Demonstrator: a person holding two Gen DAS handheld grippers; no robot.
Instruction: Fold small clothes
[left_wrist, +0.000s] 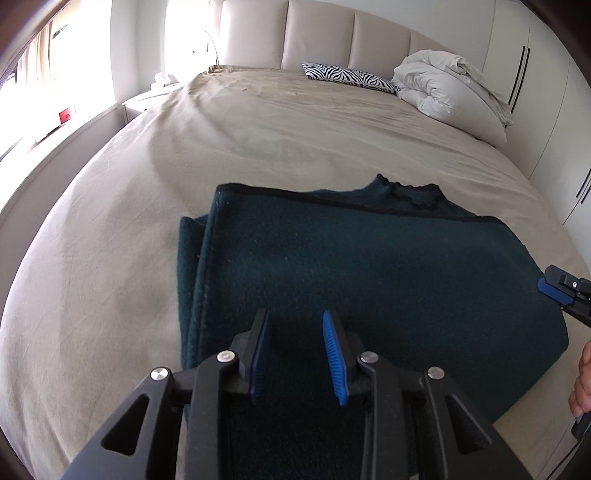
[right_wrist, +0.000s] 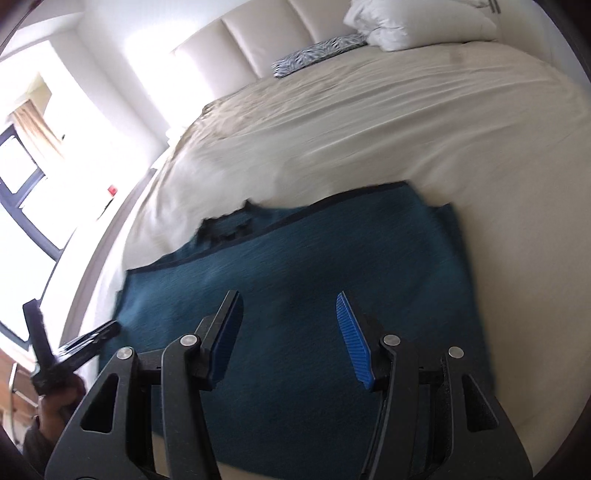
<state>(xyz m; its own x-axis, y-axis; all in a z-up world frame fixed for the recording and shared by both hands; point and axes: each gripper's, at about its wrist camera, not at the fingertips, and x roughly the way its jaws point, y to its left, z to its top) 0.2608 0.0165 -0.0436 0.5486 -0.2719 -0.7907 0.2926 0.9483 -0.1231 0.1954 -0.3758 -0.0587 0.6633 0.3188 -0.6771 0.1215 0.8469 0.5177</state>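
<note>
sweater (left_wrist: 369, 280) under open, empty fingers (left_wrist: 334, 363)

Your left gripper (left_wrist: 295, 317) is matte black plastic, built from angular linkage arms with triangular cut-outs. Four round silver screw heads (left_wrist: 226, 356) cap its pivots. Each finger carries a bright blue ribbed pad (left_wrist: 334, 363) on its inner face. Your right gripper (right_wrist: 290, 301) is the same make: black arms, triangular cut-outs, silver pivot screws (right_wrist: 390, 339) and blue ridged pads (right_wrist: 352, 341). Seen from the left wrist camera, its tip shows a blue pad on a black finger with a small screw. Your left hand (right_wrist: 61, 397) grips a black handle, and a dark sleeve (right_wrist: 37, 439) covers the wrist below it.
</note>
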